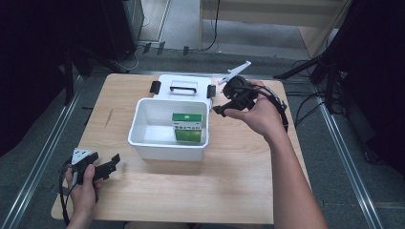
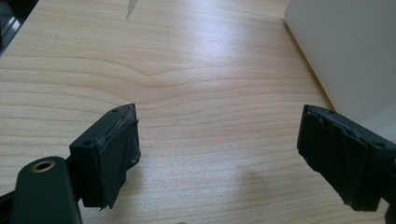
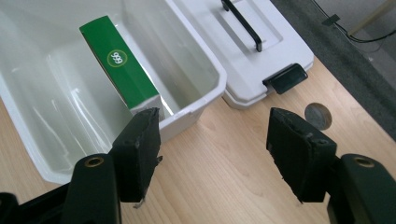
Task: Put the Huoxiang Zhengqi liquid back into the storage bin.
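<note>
Green box (image 1: pixel 187 127) stands inside bin (image 1: pixel 138 125), against its right wall. Our right gripper (image 3: pixel 212 156) hangs past bin's right rim, jaws apart, nothing between. Lid (image 1: pixel 184 87) lies behind bin, coin (image 3: pixel 318 115) beside lid's latch. Risk: swinging back, we clip rim, shove bin. Left gripper (image 2: pixel 217 156) left of bin, jaws wide, empty, open table around.

A white bin (image 1: pixel 168 129) sits at the centre of the desk (image 1: pixel 224 181), a green carton (image 1: pixel 187 127) standing inside against its 3 o'clock wall. Its lid (image 1: pixel 184 87) (black handle up) lies touching it at 12 o'clock. The right gripper (image 1: pixel 220 109) hovers at 2 o'clock, nothing between its parted jaws. The left gripper (image 1: pixel 113 163) rests at 8 o'clock.
</note>
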### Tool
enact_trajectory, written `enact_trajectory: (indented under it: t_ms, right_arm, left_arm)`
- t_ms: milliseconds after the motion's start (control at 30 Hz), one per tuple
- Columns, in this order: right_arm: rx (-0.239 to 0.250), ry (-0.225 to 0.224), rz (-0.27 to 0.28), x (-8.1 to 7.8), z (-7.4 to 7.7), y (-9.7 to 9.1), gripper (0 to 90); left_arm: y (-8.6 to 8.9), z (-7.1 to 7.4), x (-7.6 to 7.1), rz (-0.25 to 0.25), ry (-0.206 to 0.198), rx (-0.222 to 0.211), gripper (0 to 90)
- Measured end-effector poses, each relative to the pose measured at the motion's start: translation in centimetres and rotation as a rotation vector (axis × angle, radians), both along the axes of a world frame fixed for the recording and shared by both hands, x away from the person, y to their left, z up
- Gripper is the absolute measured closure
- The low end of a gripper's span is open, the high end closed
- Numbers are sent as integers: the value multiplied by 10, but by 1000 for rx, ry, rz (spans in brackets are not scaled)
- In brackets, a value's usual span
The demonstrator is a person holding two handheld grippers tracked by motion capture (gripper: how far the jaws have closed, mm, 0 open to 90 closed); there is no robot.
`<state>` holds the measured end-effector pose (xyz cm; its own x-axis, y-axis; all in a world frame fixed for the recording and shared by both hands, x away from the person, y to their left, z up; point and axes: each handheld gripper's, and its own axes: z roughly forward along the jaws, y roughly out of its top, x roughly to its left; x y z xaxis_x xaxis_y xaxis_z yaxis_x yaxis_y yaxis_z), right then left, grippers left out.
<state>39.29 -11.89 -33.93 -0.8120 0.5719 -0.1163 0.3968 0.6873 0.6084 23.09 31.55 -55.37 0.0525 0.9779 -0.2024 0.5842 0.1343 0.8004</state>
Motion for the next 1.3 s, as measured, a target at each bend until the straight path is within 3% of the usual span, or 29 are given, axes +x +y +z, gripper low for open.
enact_trajectory:
  t_ms: [67,133,167,267,300,367,400,500,533,767,800,867,900,1033,1233,1267,1300]
  right_arm:
    - [55,9,-47,-2,-7,-16,350]
    - [75,10,-55,-3,-9,-20,350]
    - [142,5,-74,-4,-15,-31,346]
    - [169,-18,-94,-6,-20,-39,322]
    - [198,-51,-117,-8,-27,-48,295]
    - [211,-68,-121,-9,-30,-51,290]
    - [254,-110,-140,-13,-37,-59,286]
    - [286,-144,-161,-17,-42,-65,294]
    - [318,-177,-192,-22,-50,-73,299]
    - [400,-250,-279,-39,-70,-92,296]
    - [415,-279,-320,-44,-80,-102,296]
    - [423,-289,-333,-46,-83,-106,296]
    - [455,-312,-365,-50,-92,-116,284]
    - [443,-338,-408,-57,-105,-130,278]
    - [496,-314,-454,-73,-120,-149,277]
    - [526,-286,-525,-86,-125,-156,238]
    - [526,-286,-525,-86,-125,-156,238]
  left_arm:
    - [0,0,0,-1,0,0,138]
    - [0,0,0,-1,-2,0,137]
    - [0,0,0,-1,-2,1,138]
    - [0,0,0,-1,-2,1,138]
    - [0,0,0,-2,-2,1,137]
    - [0,0,0,-2,-1,2,137]
    - [0,0,0,-2,-1,3,138]
    - [0,0,0,-2,-1,4,138]
    - [0,0,0,-4,0,5,137]
    - [0,0,-1,-8,2,9,137]
    - [0,0,-1,-8,1,10,138]
    - [0,0,-1,-9,1,12,138]
    - [0,0,-1,-9,1,12,138]
    - [0,0,-1,-8,0,13,138]
    - [0,0,-1,-8,-1,13,138]
    - [-1,0,-1,-5,-3,12,137]
    - [-1,0,-1,-5,-3,12,137]
